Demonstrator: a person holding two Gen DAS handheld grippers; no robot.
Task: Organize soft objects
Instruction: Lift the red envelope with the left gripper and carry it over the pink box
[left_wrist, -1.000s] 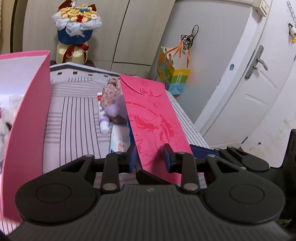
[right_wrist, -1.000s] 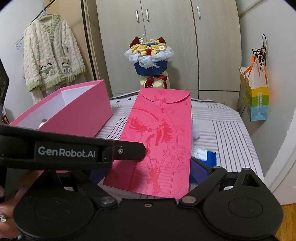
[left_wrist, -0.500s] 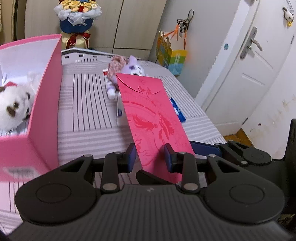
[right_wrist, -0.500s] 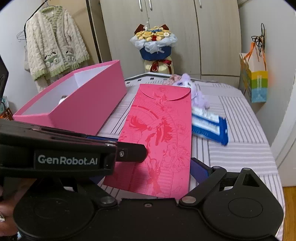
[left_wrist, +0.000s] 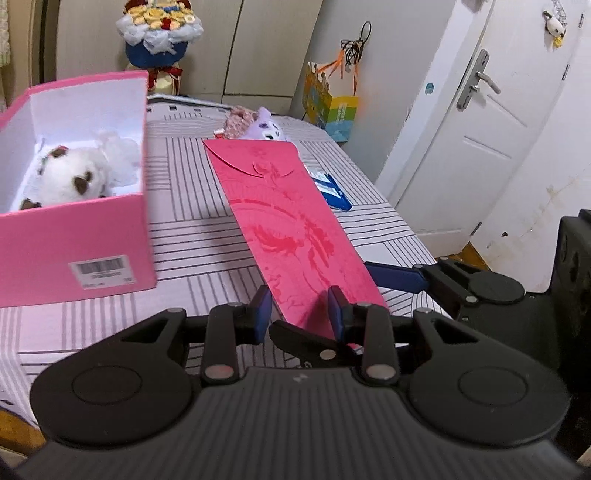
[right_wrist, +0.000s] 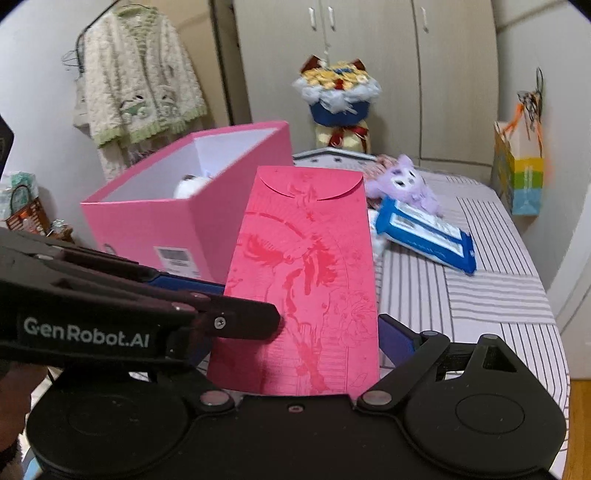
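Red card, stiff and embossed: the envelope (left_wrist: 291, 225) is being carried back from the far end of the striped table (left_wrist: 192, 240), which has been widening in view over the last second. The left gripper (left_wrist: 300, 308) is pinching its near end with fingers almost together; the right gripper (right_wrist: 328, 325) is straddling its width, jaws nearly full spread and just easing inward. The glossy pink box (left_wrist: 74, 229) is already holding a fluffy white plush (left_wrist: 70, 177); a purple plush (right_wrist: 402, 184) is waiting beyond.

Home bedroom: striped bedding (left_wrist: 192, 229), wardrobe doors (right_wrist: 369, 74), cardigan on hanger (right_wrist: 140, 88), hung gift bag (right_wrist: 521, 173).
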